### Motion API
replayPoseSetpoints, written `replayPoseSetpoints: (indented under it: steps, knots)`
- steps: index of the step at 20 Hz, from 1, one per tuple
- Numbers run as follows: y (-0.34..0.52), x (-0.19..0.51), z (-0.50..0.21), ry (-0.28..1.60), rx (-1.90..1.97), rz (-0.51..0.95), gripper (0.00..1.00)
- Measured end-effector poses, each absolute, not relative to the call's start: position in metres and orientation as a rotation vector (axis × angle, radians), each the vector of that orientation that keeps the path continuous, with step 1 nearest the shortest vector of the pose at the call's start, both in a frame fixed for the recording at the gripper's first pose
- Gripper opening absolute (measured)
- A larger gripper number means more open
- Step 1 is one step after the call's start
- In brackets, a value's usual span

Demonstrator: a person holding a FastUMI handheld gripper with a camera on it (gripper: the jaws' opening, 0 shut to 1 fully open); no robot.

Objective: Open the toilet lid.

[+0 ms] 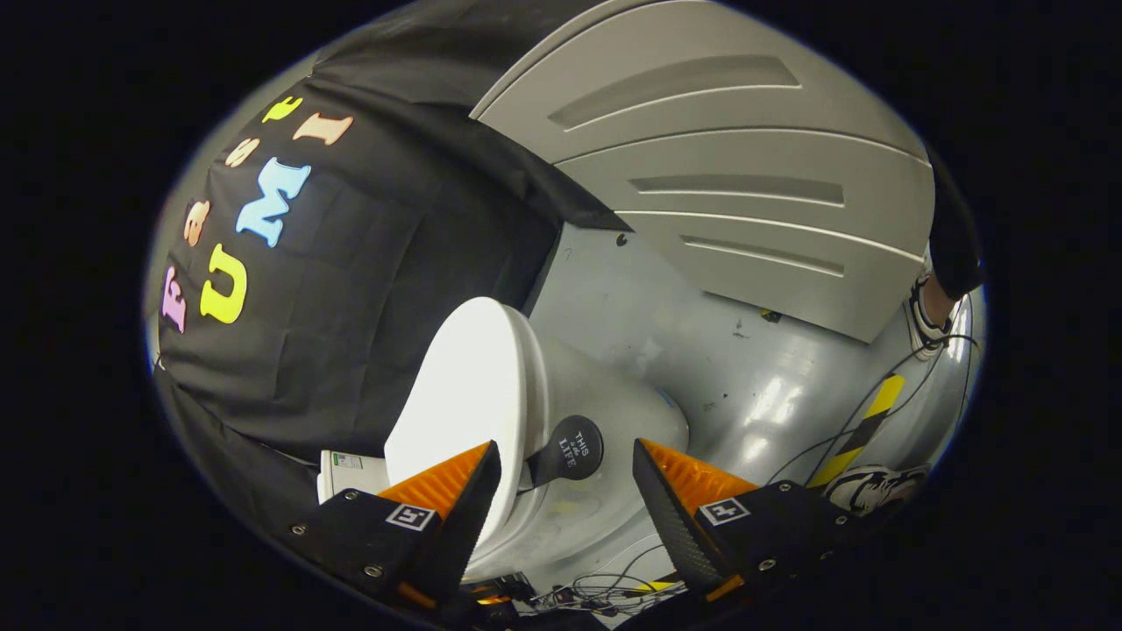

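My hand-held gripper (565,464) is open, fingers spread, holding nothing. The white toilet lid (465,394) lies just ahead, beside one finger, with a round dark handle (574,447) between the fingers. The lid looks rigid, smooth, probably slippery; I judge the handle the best hold.

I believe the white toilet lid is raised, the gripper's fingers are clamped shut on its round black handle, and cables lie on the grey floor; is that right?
Not quite: in the gripper view the gripper is open, with the round black handle between its fingers, untouched. The toilet lid is raised, and cables do lie on the grey floor.
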State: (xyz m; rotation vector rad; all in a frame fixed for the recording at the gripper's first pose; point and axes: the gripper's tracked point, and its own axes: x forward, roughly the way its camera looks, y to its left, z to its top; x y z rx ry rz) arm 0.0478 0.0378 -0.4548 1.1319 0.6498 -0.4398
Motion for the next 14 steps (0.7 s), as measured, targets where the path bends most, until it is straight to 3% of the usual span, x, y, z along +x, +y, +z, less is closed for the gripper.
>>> replayPoseSetpoints:
  steps: [3, 5, 14]
  knots:
    - [0.036, 0.056, -0.466, 0.633, 1.216, -0.437, 0.91]
    - [0.035, 0.059, -0.471, 0.608, 1.285, -0.436, 0.84]
    - [0.033, 0.068, -0.477, 0.553, 1.362, -0.420, 0.25]
